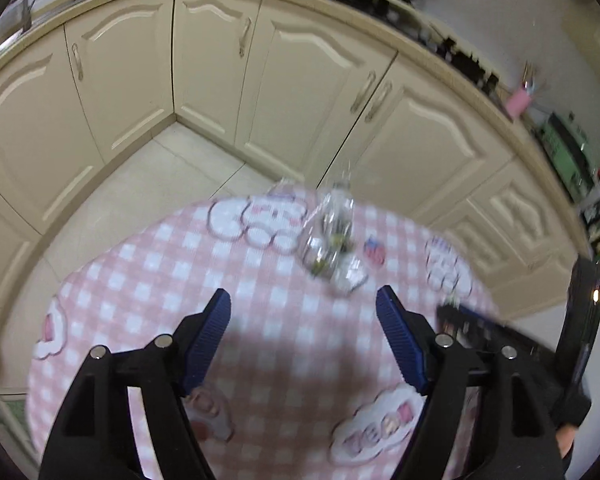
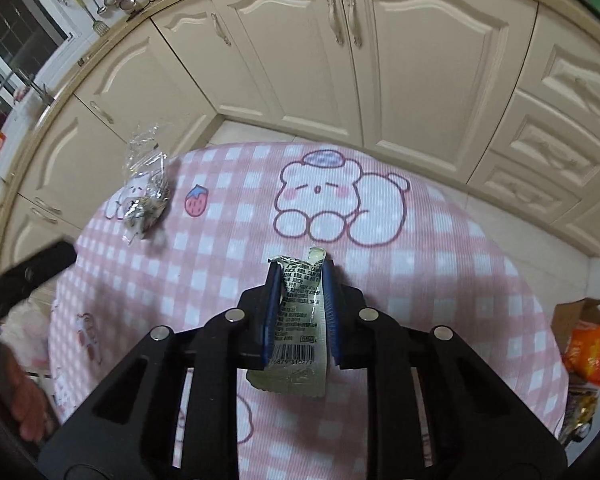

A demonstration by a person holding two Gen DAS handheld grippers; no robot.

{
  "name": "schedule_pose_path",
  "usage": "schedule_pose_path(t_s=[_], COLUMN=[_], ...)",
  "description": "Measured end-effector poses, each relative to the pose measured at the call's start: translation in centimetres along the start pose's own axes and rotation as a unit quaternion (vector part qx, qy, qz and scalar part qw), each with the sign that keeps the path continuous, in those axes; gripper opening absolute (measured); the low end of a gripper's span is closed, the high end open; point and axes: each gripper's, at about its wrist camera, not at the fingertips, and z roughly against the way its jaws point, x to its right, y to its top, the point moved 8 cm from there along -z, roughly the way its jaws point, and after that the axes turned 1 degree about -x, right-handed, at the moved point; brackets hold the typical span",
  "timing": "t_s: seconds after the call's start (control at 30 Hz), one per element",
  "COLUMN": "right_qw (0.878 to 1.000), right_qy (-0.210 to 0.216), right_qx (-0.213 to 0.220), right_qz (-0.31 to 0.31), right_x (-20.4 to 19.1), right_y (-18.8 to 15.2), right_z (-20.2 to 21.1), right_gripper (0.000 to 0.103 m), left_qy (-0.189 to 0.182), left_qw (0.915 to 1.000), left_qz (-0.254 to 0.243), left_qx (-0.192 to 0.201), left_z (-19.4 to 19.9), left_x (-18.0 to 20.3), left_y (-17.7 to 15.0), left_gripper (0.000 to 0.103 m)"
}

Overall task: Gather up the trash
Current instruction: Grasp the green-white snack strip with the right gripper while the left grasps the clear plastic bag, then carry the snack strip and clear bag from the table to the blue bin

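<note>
Two hand-held grippers are shown above a round table (image 2: 460, 240) covered with a pink checked cloth printed with cartoon bears, set in a kitchen corner lined with cream cabinets (image 1: 312, 88). In the right wrist view, the right gripper (image 2: 300, 280) is seen pressed together on a flattened silver wrapper (image 2: 298, 320); the wrapper, printed with small text and a barcode, is pinched between the two blue pads (image 2: 274, 300), its upper edge protruding past the fingertips and its lower end hanging toward the camera. In the left wrist view, the left gripper (image 1: 304, 300) is held with its blue fingers (image 1: 208, 340) spread wide, nothing lying between them, above the bare cloth. A crumpled clear plastic wrapper (image 1: 332, 236) is seen resting on the cloth beyond the left fingertips, apart from them, beside a small strawberry print (image 1: 375, 251); the same wrapper (image 2: 146, 196) appears at the table's far left edge in the right wrist view. The left view is blurred, so finer detail of this wrapper cannot be made out. Part of the right gripper's black body (image 1: 492, 332) is visible at the right of the left view. Orange packaging (image 2: 592, 352) in a cardboard box is visible off the table at the right edge of the right view.
</note>
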Motion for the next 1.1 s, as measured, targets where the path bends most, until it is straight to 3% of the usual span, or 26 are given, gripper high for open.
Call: schedule_pose_path(t_s=[0.23, 0.3, 0.43, 0.7, 0.87, 1.1], right_qw=[1.000, 0.999, 0.999, 0.996, 0.992, 0.982], right_qy=[0.013, 0.008, 0.011, 0.011, -0.006, -0.031], right_qx=[0.029, 0.036, 0.046, 0.068, 0.077, 0.097], right_qz=[-0.001, 0.000, -0.008, -0.052, -0.100, -0.160], right_x=[0.4, 0.9, 2.3, 6.9, 12.1, 19.1], right_y=[1.7, 1.6, 1.1, -3.1, -7.5, -14.2], right_z=[2.0, 2.8, 4.3, 8.6, 11.6, 16.6], right_gripper=[0.021, 0.021, 0.021, 0.021, 0.021, 0.021], left_qy=[0.072, 0.135, 0.103, 0.090, 0.064, 0.026], left_qw=[0.9963, 0.9888, 0.9914, 0.9855, 0.9791, 0.9625], left_qz=[-0.025, -0.063, -0.079, -0.143, -0.192, -0.269], left_qx=[-0.040, -0.007, -0.016, 0.022, 0.024, 0.018], left_z=[-6.9, -7.2, -6.3, -1.0, 1.0, 3.2], left_x=[1.0, 1.2, 2.3, 7.3, 12.9, 22.8], left_y=[1.7, 2.0, 0.6, -4.0, -8.3, -15.1], left_gripper=[0.072, 0.043, 0.042, 0.042, 0.042, 0.042])
